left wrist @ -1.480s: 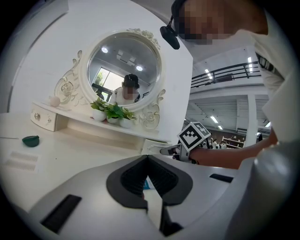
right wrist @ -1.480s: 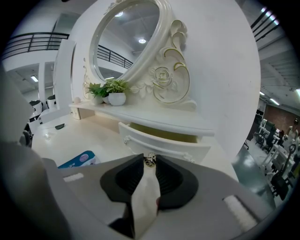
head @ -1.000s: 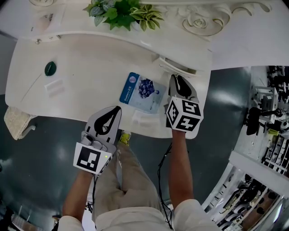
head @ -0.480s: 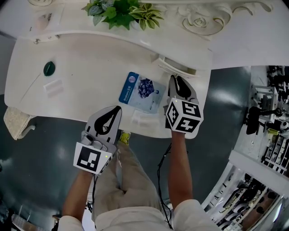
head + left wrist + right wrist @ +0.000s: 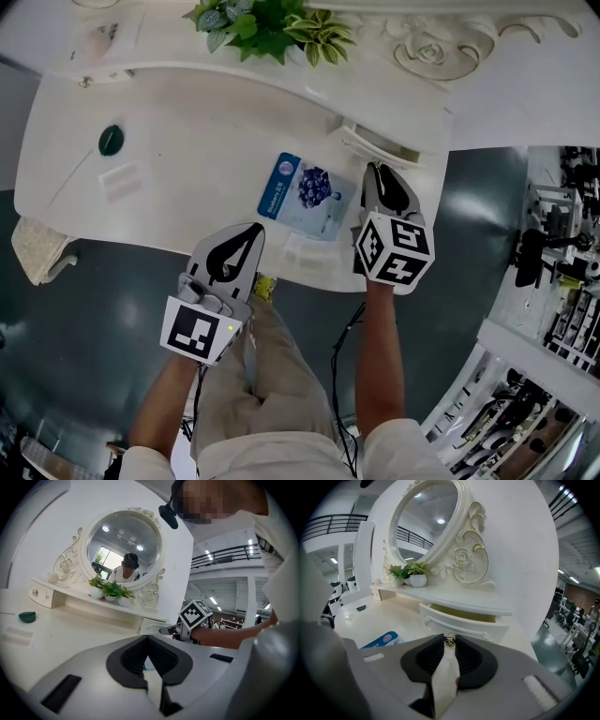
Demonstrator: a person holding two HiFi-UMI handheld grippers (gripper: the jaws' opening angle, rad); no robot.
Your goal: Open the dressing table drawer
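Since a second ago only my head camera has drifted. Both hands sit where they were against the table (image 5: pixel 187 122). My right hand-held gripper (image 5: pixel 450 637) grasps the small knob (image 5: pixel 449 641) of the drawer (image 5: pixel 464 622). The drawer stands part-open under the mirror shelf (image 5: pixel 454 603), straight ahead of the jaws, its front running crosswise to them. I judge the pull must come straight back toward me. My left hand-held gripper (image 5: pixel 251 231), clenched and empty, waits at the near table edge, well apart.

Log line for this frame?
right gripper: shut on drawer knob | drawer: partly open | left gripper: shut, empty
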